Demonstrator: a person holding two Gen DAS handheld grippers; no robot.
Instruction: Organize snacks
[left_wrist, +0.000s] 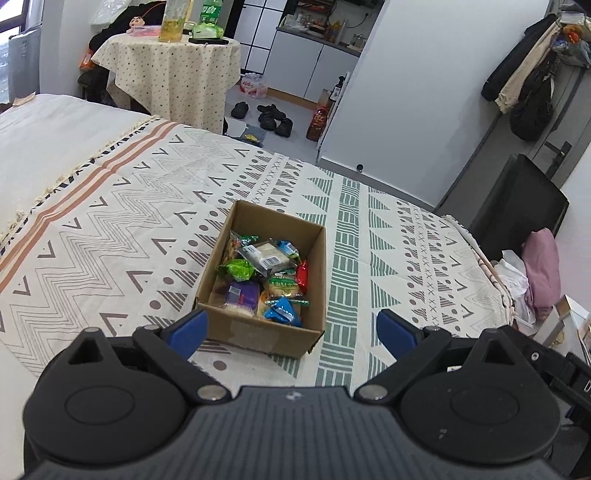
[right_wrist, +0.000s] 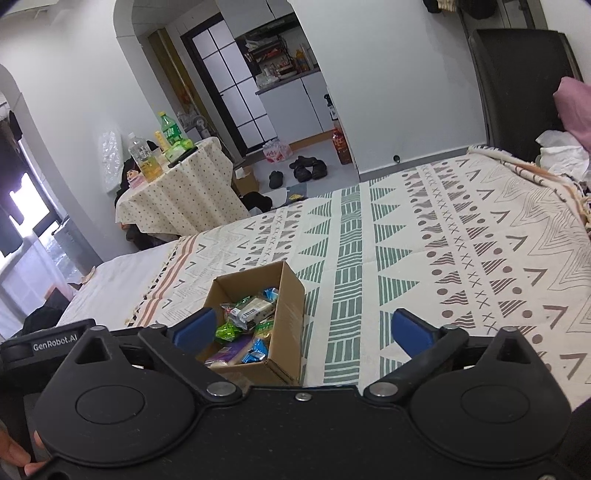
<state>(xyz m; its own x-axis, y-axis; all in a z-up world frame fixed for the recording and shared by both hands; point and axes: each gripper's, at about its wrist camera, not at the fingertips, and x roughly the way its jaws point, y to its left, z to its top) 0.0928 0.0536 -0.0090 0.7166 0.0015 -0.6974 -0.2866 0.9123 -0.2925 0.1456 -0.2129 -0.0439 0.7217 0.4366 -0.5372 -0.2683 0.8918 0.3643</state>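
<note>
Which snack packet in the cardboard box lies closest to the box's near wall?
The blue packet, in the cardboard box, lies closest to that wall; the green, red and purple packets sit farther back.

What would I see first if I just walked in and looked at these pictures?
The open cardboard box in the middle of the patterned bedspread would catch your eye first, stuffed with bright snack packets in green, blue, purple and red. Nearest the camera, the left gripper and the right gripper each hang wide open with blue pads, holding nothing. Behind the bed stands a small table with a dotted cloth, with bottles on it.
</note>
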